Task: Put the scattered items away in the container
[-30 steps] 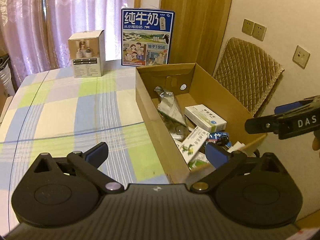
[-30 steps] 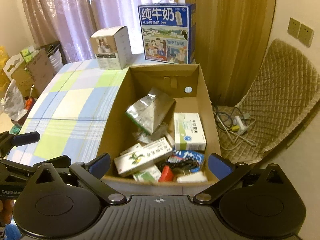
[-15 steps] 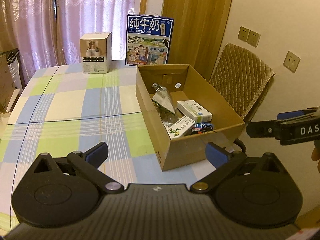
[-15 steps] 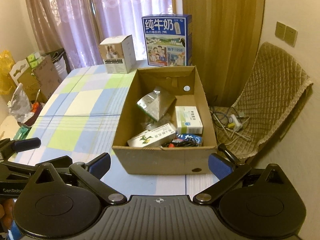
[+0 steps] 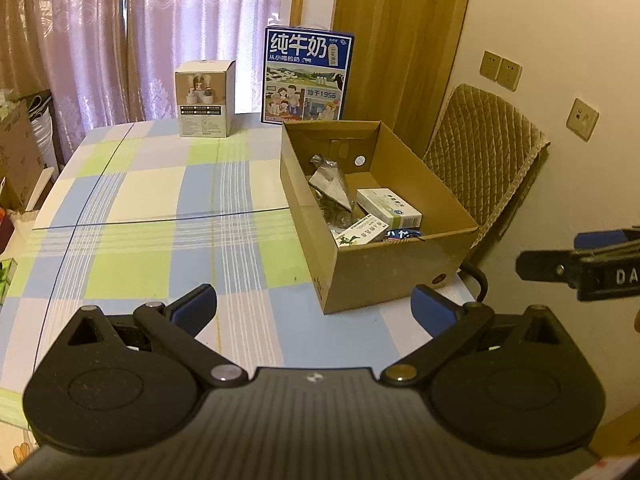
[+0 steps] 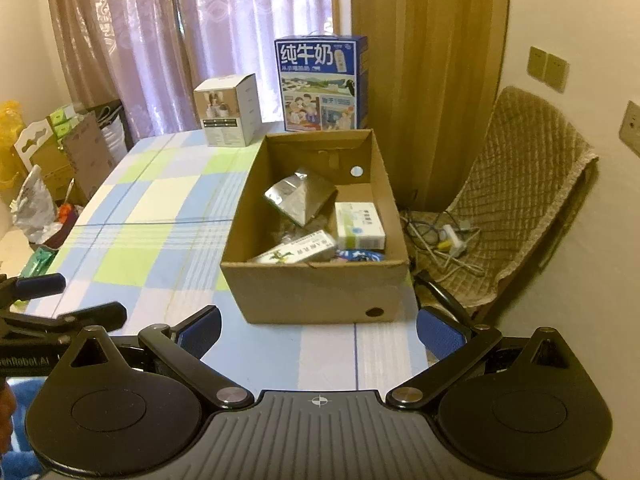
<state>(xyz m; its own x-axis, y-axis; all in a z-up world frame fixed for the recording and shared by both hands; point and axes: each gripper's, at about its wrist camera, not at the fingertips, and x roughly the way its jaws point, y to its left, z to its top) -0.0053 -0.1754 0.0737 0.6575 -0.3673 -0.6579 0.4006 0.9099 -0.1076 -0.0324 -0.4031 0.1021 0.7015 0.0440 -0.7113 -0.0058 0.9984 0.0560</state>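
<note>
left gripper [image 5: 314, 307]: jaws spread wide, nothing between them, hanging over the near edge of the table

right gripper [image 6: 319, 326]: same deal, jaws wide apart and empty, blue pads showing on both sides

cardboard box [image 6: 316, 292]: sits on the table straight ahead of the right jaws; from the left wrist view it's ahead and off toward the right finger. Open top, round hole in the near wall

stuff in the box: silver foil pouch [image 6: 301, 197] toward the far end, white-and-green medicine box [image 6: 359, 220] to its right, a longer green-leaf carton [image 6: 298, 252] leaning against the near wall, something blue [image 6: 360, 255] tucked in the near right corner, can't really tell what that one is

table [image 5: 160, 216]: blue/green/white checked cloth, runs ahead and left of both sets of jaws

far end of table: small white product box [image 5: 205, 99] beyond the left finger side, big blue milk carton case [image 5: 307, 76] standing right behind the cardboard box

other gripper sightings: right gripper's arm pokes in at the right edge of the left wrist view, well apart from the box; left gripper shows at the lower left in the right wrist view

off the table: quilted tan chair [image 6: 524, 200] past the right finger, with a tangle of cables [image 6: 440, 240] on its seat
</note>
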